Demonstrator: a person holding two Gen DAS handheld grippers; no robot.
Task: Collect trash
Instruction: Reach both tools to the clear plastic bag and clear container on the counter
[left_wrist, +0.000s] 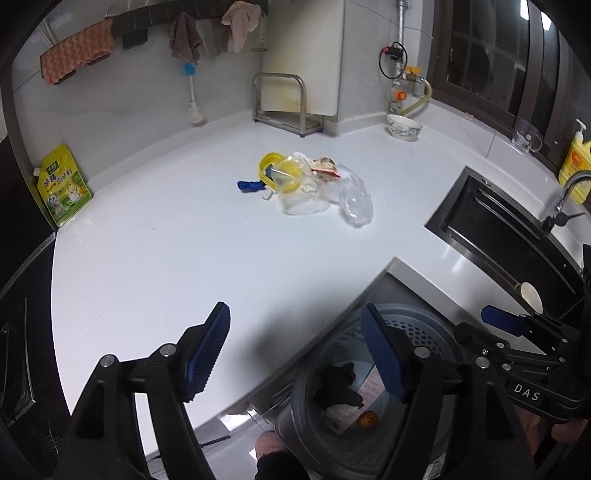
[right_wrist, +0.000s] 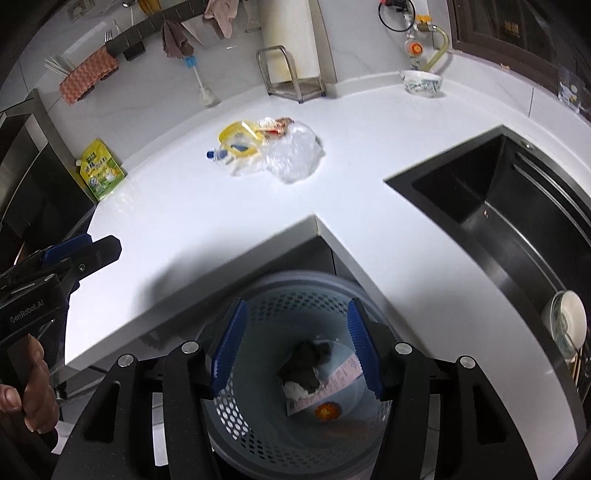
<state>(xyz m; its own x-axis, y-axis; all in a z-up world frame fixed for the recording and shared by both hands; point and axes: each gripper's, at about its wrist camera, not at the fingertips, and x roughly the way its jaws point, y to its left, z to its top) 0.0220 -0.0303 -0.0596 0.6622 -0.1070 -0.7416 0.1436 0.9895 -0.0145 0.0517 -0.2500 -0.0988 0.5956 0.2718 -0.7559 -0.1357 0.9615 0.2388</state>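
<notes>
Both tools, left tool (left_wrist: 295, 350) and right tool (right_wrist: 293, 345), are hanging spread and empty over the bin (right_wrist: 258, 435). Trash (left_wrist: 314, 184) is lying on the white table (left_wrist: 166, 258) at twelve o'clock, the sink (right_wrist: 498, 206) sitting at two.

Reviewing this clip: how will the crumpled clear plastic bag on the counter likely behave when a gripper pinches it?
The crumpled clear plastic bag looks thin and wrinkled, so probably floppy and very light. Its glossy film may slip between pads. It lies against the yellow ring and red wrapper, so lifting it might drag those along.
</notes>
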